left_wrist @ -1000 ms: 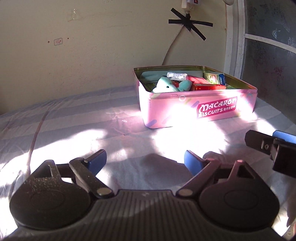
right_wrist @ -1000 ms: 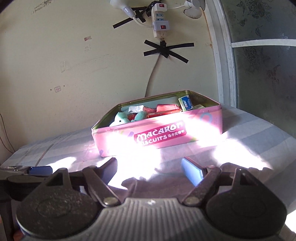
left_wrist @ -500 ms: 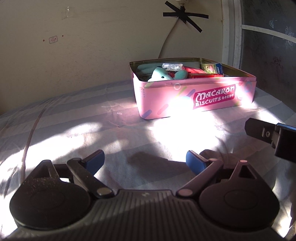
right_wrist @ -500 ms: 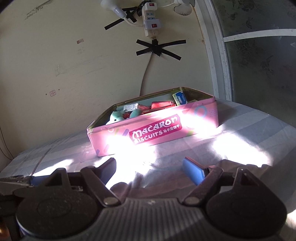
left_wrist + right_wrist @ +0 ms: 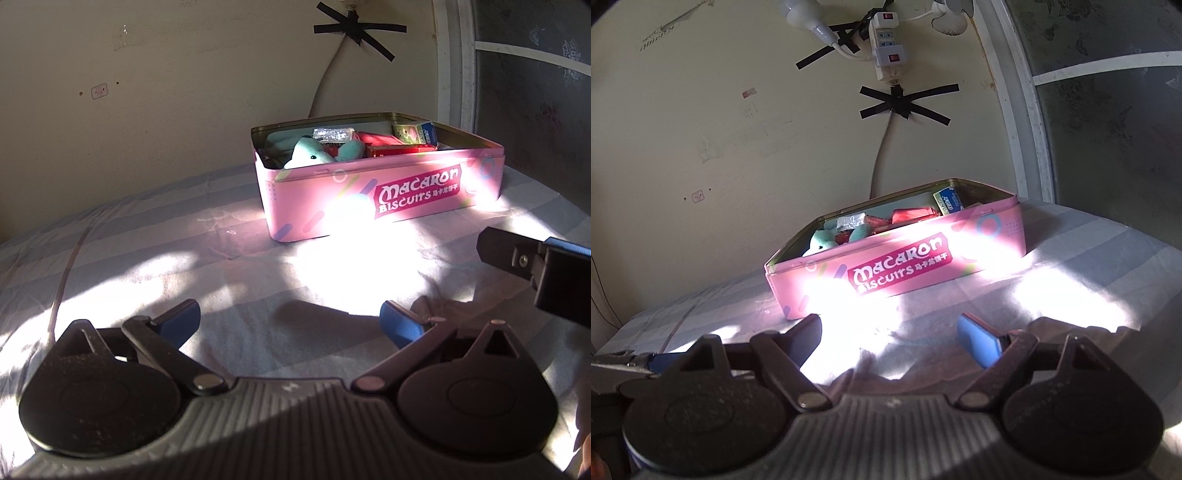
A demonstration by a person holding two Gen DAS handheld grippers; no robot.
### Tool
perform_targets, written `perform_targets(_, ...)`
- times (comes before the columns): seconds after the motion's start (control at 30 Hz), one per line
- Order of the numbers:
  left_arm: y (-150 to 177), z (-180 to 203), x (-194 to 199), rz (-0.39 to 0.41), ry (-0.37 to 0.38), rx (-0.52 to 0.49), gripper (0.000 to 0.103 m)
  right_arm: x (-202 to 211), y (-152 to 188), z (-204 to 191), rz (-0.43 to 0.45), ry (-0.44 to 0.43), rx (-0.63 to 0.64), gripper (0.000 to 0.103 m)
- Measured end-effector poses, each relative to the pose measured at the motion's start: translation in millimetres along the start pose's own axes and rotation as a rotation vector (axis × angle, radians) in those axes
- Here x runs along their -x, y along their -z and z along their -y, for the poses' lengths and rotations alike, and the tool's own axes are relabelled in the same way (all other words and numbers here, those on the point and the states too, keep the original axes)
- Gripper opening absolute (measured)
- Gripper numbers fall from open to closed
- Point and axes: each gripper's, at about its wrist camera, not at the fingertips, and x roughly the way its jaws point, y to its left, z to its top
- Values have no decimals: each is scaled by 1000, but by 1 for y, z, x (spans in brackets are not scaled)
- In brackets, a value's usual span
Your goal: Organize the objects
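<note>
A pink "Macaron Biscuits" tin (image 5: 369, 192) (image 5: 897, 273) stands open on the striped sheet, ahead of both grippers. Inside lie a teal plush toy (image 5: 306, 155) (image 5: 823, 240), red packets (image 5: 391, 147) (image 5: 912, 216), a silver wrapper (image 5: 332, 133) (image 5: 851, 221) and a small blue-and-green box (image 5: 415, 133) (image 5: 947, 201). My left gripper (image 5: 290, 321) hovers over the sheet short of the tin, its jaws opening wide with nothing between them. My right gripper (image 5: 890, 334) stands open and empty just in front of the tin; part of it shows at the left wrist view's right edge.
The cream wall (image 5: 738, 129) rises right behind the tin, with a taped cable (image 5: 882, 147) and a power strip (image 5: 886, 40). A window frame (image 5: 1023, 122) stands at the right. Bright sun patches wash out the sheet (image 5: 351, 273).
The left jaws have spread wider. The tin sits a little higher and more to the right in the left view. The right view has tilted slightly; its jaws are barely wider.
</note>
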Motion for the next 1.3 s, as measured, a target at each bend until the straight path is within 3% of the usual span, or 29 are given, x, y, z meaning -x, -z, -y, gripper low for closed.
perform_targets(0.43, -8, 1, 7, -7, -29, 6, 103, 9, -4, -5, 43, -11, 9, 89)
perform_targets(0.67, -12, 1, 9, 4, -102, -7, 103, 14, -5, -9, 60, -17, 10, 90)
perform_targets(1.03, -12, -5, 10, -10, -81, 35, 103, 14, -3, -10, 56, -14, 0, 91)
perform_targets(1.3, -11, -3, 6, -38, -109, -3, 103, 14, -3, -9, 52, -15, -5, 91)
